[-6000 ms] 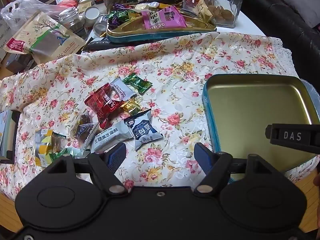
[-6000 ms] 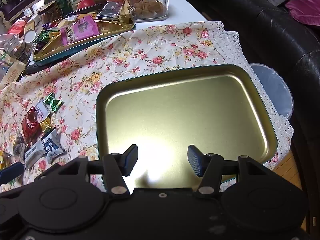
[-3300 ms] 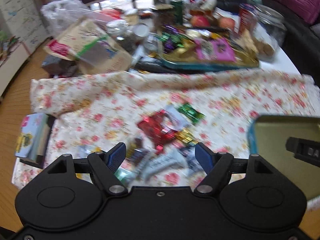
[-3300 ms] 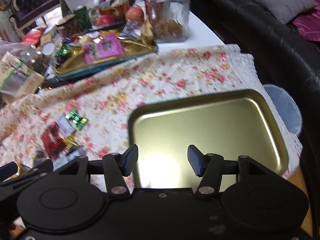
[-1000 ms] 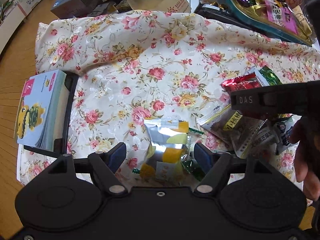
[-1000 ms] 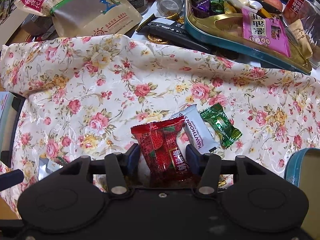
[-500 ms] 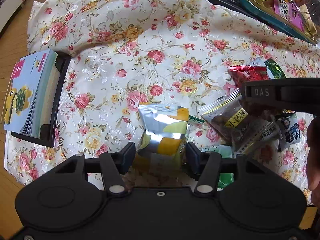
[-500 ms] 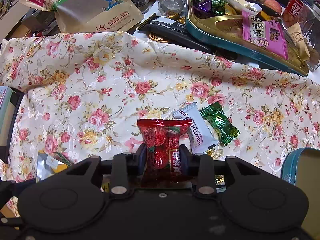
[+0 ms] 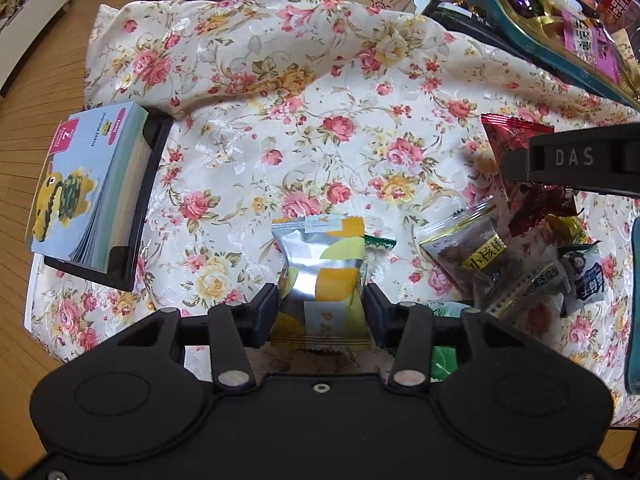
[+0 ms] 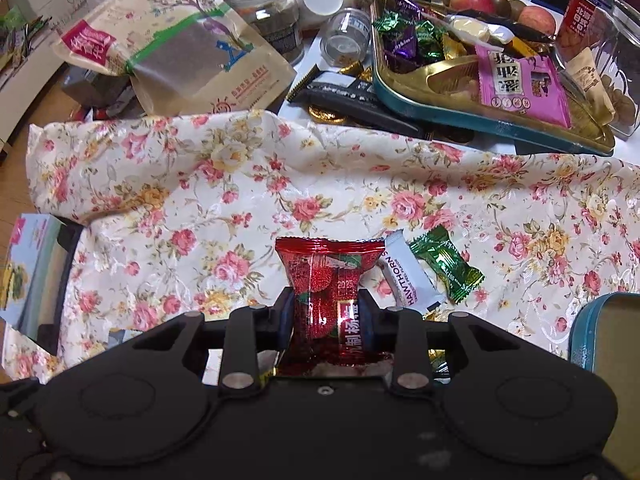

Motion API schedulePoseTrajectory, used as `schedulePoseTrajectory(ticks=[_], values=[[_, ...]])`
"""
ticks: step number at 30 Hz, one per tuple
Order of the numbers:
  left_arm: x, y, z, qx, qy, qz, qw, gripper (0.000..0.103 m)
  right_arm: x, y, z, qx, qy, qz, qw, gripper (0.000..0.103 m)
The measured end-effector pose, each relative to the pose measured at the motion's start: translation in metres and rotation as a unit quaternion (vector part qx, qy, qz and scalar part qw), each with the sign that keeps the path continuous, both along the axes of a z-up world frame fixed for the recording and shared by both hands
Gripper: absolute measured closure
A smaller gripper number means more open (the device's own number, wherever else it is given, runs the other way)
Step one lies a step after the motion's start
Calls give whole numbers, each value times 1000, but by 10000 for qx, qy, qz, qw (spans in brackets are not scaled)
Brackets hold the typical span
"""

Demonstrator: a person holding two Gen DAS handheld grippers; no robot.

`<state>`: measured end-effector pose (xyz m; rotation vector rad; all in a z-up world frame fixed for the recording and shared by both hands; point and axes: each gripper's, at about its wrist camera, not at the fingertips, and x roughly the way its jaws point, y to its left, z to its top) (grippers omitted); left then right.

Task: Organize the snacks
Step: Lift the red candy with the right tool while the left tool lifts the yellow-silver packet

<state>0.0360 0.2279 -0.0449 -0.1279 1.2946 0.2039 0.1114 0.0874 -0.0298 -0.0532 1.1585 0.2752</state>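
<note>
White wrapper (image 10: 408, 276) reads "HAWTHORN" — black bar (image 9: 576, 158) reads "DAS".

A flowered cloth (image 10: 280, 184) covers the near part of the counter, rumpled along its far edge. At its left edge a small block of cards (image 9: 88, 184) with a cartoon picture on its pale blue front sits in a black holder (image 9: 140, 216). Beyond the cloth stand a lidded glass jar (image 10: 268, 4) with dark contents and a smaller jar (image 10: 346, 36) lying on its side. Two apples (image 10: 472, 0) lie farther back, and wooden floor (image 9: 24, 320) shows at the left.
</note>
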Motion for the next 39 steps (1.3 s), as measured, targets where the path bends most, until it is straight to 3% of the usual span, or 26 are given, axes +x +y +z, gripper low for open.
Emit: schedulePoseTrajectory(ticks=[10,27,35,39], values=[[-2,-6,26,-16,-350,-4,9994,54,-4,-6,19,179,-176,-24,9997,69],[2,-2,24,9,-254,12,9997,57,-7,-6,20,264,-172,-4,9995,70],[9,25,32,-254,-366,217,9988,56,-5,-17,28,433,-190,-274,9985,70],[8,32,27,-183,-304,328,9988,54,-5,-19,29,485,-142,-293,9983,70]])
